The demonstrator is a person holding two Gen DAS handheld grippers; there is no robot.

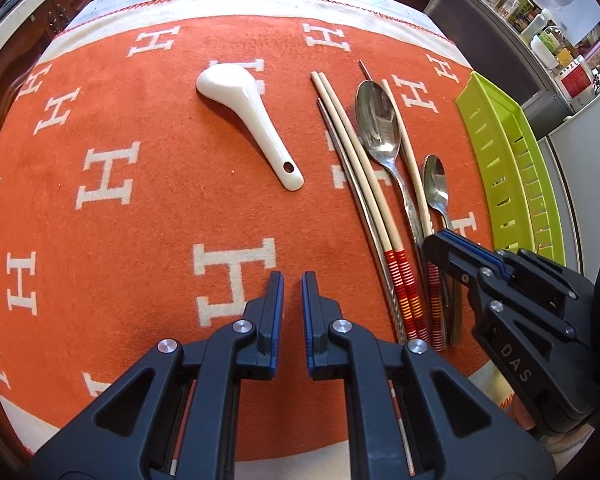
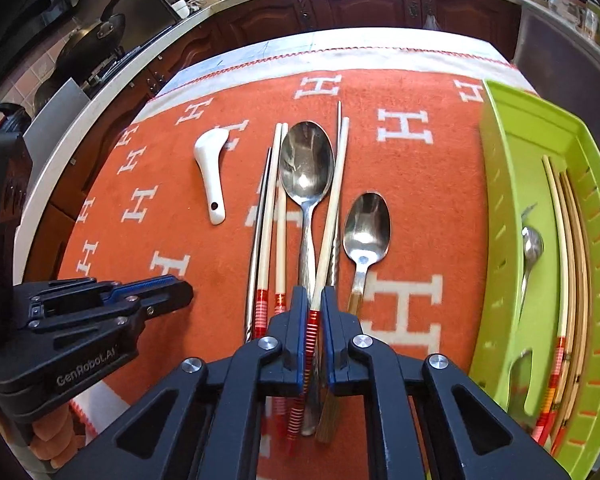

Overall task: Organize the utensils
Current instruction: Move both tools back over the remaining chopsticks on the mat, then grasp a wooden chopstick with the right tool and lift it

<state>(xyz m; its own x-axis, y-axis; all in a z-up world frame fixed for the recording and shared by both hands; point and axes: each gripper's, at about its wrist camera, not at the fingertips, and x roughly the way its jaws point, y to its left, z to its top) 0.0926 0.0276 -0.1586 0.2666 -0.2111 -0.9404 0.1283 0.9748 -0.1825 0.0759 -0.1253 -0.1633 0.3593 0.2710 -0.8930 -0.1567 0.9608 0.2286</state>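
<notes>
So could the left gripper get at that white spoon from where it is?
Probably yes. The left gripper is shut on nothing, and only bare cloth lies between it and the white spoon, which lies apart from the other utensils.

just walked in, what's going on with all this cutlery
A person with a tool in each hand is sorting utensils into a green tray. The right tool is shut on a red-banded chopstick among spoons on the orange cloth. The left tool is shut and empty. The tray already holds chopsticks and a spoon.
</notes>
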